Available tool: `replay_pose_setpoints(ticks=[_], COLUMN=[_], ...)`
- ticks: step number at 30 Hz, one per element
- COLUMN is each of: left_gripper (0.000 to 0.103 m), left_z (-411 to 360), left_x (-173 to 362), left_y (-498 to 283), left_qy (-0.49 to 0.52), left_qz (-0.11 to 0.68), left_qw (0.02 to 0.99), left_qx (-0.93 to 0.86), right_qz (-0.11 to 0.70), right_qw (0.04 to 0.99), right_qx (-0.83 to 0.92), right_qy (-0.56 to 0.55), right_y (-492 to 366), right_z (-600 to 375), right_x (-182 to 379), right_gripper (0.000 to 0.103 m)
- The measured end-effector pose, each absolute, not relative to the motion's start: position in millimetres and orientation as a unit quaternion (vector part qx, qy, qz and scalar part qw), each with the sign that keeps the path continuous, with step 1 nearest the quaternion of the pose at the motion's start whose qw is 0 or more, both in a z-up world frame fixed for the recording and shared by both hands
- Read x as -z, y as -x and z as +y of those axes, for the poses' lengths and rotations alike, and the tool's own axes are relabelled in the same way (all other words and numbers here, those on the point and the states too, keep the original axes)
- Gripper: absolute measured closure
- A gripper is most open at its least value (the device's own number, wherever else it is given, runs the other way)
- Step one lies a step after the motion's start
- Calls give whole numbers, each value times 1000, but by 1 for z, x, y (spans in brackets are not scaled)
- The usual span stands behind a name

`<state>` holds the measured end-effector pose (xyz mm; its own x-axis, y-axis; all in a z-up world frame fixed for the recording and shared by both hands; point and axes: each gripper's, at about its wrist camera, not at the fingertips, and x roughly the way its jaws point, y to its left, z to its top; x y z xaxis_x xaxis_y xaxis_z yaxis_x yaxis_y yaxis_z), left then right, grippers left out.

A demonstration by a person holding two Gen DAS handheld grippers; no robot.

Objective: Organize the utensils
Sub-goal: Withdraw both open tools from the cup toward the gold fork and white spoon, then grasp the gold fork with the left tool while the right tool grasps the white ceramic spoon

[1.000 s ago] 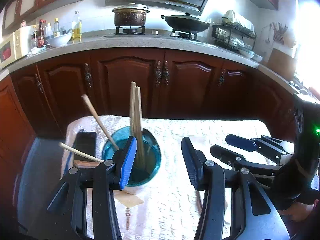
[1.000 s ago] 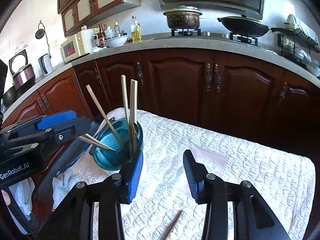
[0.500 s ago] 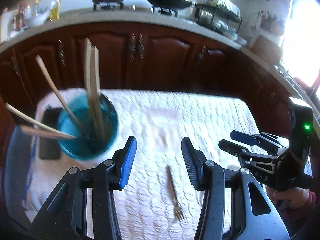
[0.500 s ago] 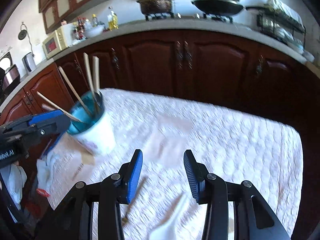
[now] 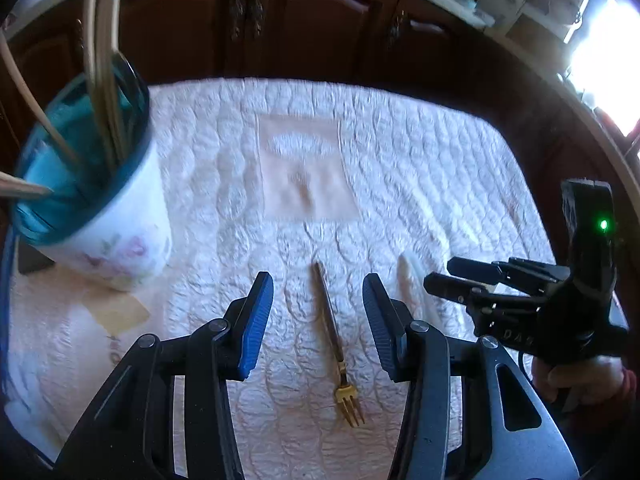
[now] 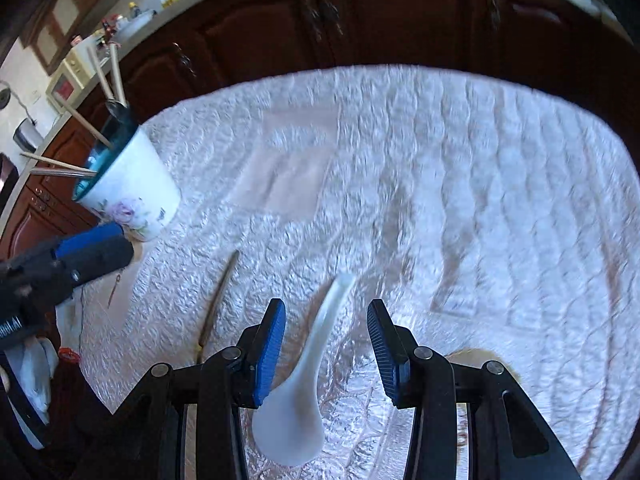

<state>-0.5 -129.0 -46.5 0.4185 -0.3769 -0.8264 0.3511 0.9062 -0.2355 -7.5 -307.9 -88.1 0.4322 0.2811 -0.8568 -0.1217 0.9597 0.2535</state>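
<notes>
Quilted white tablecloth [image 5: 420,152] covers the work surface; dark wooden cabinet doors [image 5: 304,20] fill the top of both frames.

Left wrist view: left gripper [image 5: 318,320] at lower centre, jaws spread, nothing between the pads. A gold fork [image 5: 335,340] lies flat on the cloth in the gap between the fingers — tines toward the bottom of the frame, handle pointing up-frame, not touched. White floral cup [image 5: 116,224] with a teal inside stands at centre left and holds several chopsticks [image 5: 104,60], leaning outward. Right gripper [image 5: 460,276] enters from the right edge, held by a hand [image 5: 580,380] at lower right.

Right wrist view: right gripper, jaws spread, straddles a white ceramic spoon [image 6: 304,384] lying on the cloth — bowl at bottom centre, handle running up-frame. The left pad sits just beside the spoon; contact cannot be told. Fork lies left of the spoon, slightly blurred. Cup at upper left.
</notes>
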Motion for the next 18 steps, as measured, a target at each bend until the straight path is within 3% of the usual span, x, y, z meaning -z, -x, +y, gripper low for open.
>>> replay_pose_setpoints(ticks=[10, 13, 18], left_gripper=[57, 58, 69], left_z=[-147, -151, -162], left_x=[89, 95, 106], left_y=[-17, -21, -26], left_qy=[3, 0, -16], left_qz=[532, 536, 545], left_qw=[819, 817, 809], left_qx=[213, 214, 219], right_qz=[545, 554, 559], right_qw=[822, 818, 816], right_qx=[-125, -120, -119], right_qy=[-106, -97, -87], right_y=[-9, -18, -28], right_z=[-307, -300, -293], right_x=[113, 118, 125], right_gripper=[65, 69, 81])
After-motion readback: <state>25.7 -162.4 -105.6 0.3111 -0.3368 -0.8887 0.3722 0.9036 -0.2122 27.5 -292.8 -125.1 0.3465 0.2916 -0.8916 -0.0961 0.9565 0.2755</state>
